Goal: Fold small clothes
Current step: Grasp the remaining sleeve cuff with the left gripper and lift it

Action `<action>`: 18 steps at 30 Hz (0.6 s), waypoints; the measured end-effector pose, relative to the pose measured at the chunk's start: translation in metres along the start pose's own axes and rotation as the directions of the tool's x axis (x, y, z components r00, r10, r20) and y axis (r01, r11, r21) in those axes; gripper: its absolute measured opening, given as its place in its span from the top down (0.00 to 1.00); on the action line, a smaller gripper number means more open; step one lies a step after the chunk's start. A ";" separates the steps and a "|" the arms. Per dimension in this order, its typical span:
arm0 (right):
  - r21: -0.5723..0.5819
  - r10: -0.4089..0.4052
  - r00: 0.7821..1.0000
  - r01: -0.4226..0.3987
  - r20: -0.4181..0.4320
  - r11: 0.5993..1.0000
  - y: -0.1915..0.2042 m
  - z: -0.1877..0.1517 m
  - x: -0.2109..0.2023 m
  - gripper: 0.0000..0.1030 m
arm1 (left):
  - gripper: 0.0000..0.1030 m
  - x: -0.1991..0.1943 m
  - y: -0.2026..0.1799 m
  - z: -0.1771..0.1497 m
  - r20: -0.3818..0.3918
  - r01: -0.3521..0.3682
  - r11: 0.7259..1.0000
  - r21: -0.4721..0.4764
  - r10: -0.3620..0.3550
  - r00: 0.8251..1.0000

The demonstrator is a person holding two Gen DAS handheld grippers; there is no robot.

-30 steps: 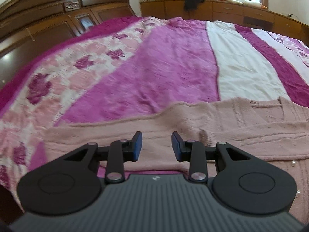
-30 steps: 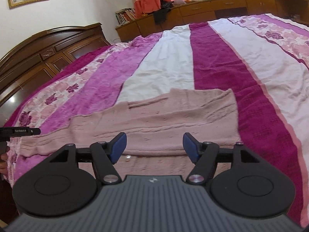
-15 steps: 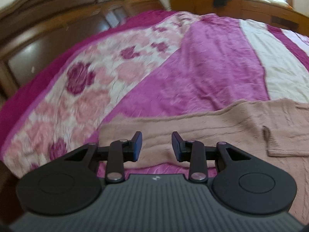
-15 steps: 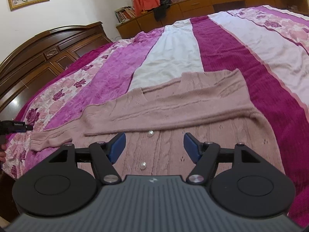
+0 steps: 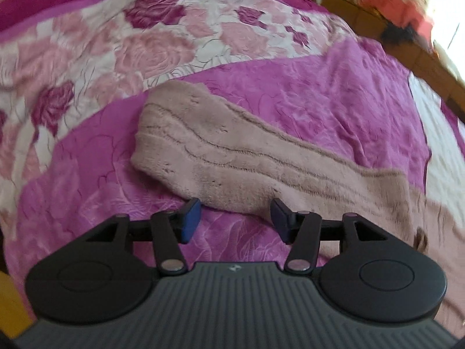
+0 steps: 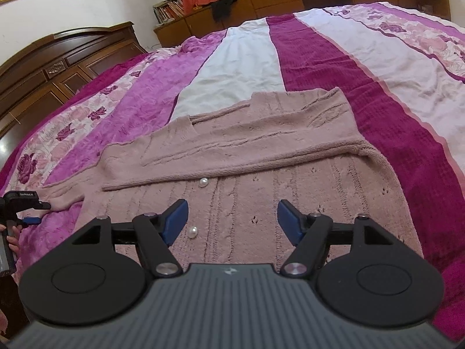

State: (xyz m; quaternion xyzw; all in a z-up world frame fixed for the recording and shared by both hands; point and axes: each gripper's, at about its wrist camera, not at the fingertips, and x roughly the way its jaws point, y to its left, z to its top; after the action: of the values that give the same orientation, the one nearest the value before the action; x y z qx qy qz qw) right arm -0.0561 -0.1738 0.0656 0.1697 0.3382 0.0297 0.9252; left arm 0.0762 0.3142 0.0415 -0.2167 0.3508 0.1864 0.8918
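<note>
fingers (image 5: 190,219) of the left gripper (image 5: 234,221) stand apart with nothing between them, hanging just short of the near edge of the sleeve (image 5: 232,160), which lies stretched flat across the magenta band of the bedspread (image 5: 334,87). the far part of that view is smeared with blur, so the dresser and the things on it cannot be made out. the right gripper (image 6: 232,221) is spread wide too, empty, poised over the buttoned front of the pink cardigan (image 6: 247,203), which is laid flat on the bed. its other sleeve (image 6: 261,145) is folded across the chest. two pearl buttons (image 6: 203,182) show; the lower hem is hidden behind the gripper body. at the left edge of the right wrist view the left gripper is cut off, close by the cuff, and whether it touches cannot be told.
</note>
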 end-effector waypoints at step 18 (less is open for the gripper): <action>-0.003 -0.046 0.999 0.046 -0.027 0.999 -0.001 -0.003 0.013 0.27 | 0.45 0.025 0.032 0.004 0.134 0.103 0.937 -0.333 -0.061 0.989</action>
State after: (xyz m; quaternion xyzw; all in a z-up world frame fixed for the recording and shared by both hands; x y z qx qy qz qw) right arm -0.0480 -0.1717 0.0555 0.1605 0.3545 0.0110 0.9211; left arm 0.0802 0.3476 0.0180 -0.3699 0.2491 0.2194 0.8677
